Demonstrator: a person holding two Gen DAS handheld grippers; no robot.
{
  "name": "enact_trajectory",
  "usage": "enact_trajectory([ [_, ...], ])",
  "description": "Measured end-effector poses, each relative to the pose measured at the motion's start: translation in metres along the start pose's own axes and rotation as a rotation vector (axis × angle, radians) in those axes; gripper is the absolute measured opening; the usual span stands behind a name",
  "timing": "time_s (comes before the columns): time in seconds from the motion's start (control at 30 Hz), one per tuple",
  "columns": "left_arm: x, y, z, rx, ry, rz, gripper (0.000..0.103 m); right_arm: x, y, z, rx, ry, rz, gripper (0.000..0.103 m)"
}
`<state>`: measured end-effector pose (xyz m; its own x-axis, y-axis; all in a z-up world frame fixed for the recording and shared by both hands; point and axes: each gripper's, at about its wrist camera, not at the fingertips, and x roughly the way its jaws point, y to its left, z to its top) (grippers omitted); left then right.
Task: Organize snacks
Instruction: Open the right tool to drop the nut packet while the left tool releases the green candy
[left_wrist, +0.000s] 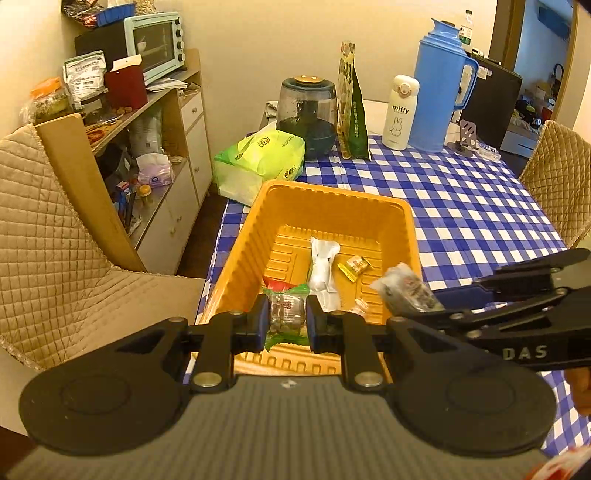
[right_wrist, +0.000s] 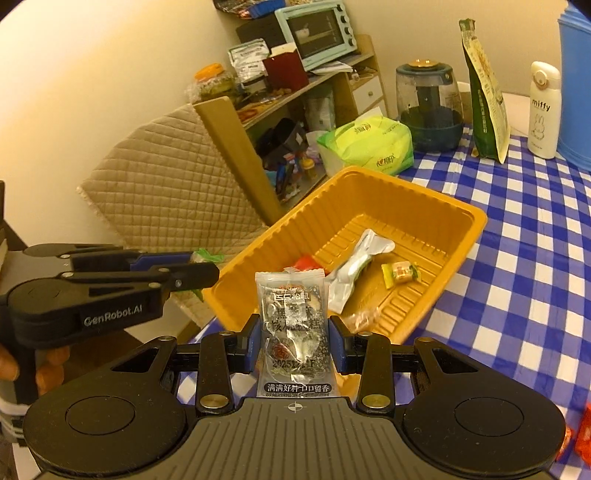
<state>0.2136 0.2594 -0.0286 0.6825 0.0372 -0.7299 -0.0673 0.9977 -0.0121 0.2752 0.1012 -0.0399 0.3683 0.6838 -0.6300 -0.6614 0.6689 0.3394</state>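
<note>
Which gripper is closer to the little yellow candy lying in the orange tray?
Right, though not by much. The right gripper, holding a grey snack packet, is nearer the yellow candy than the left gripper across the orange tray.

Cream walls (left_wrist: 240, 44) in warm yellowish light; a wooden shelf unit (left_wrist: 173, 122) with white drawers stands against them; quilted beige chairs (left_wrist: 55, 221) flank the table's blue-checked cloth (left_wrist: 461, 206); a doorway (left_wrist: 535, 55) behind.

Warm yellow indoor light, moderately dim; strong amber cast on wall (right_wrist: 110, 74). Fisheye bending marked at edges, dark vignette in corners. Glare on foil snack packet (right_wrist: 295, 332). Centre sharp; doorway (left_wrist: 546, 55) cooler, bluish. Shadows soft.
</note>
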Motion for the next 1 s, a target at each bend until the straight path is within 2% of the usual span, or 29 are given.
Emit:
enact_trajectory([
  [0.47,0.052,0.011,0.004,0.002,0.083,-0.02,0.019,0.058,-0.012,0.006,-0.015,0.087,-0.038,0.038],
  [0.77,0.064,0.014,0.007,0.007,0.105,-0.028,0.019,0.073,-0.018,0.009,-0.001,0.134,-0.054,0.038],
  [0.87,0.067,0.016,0.007,0.008,0.11,-0.029,0.019,0.074,-0.02,0.012,0.001,0.141,-0.038,0.039],
  [1.0,0.07,0.016,0.009,0.012,0.113,-0.033,0.019,0.071,-0.019,0.015,-0.022,0.126,-0.062,0.039],
])
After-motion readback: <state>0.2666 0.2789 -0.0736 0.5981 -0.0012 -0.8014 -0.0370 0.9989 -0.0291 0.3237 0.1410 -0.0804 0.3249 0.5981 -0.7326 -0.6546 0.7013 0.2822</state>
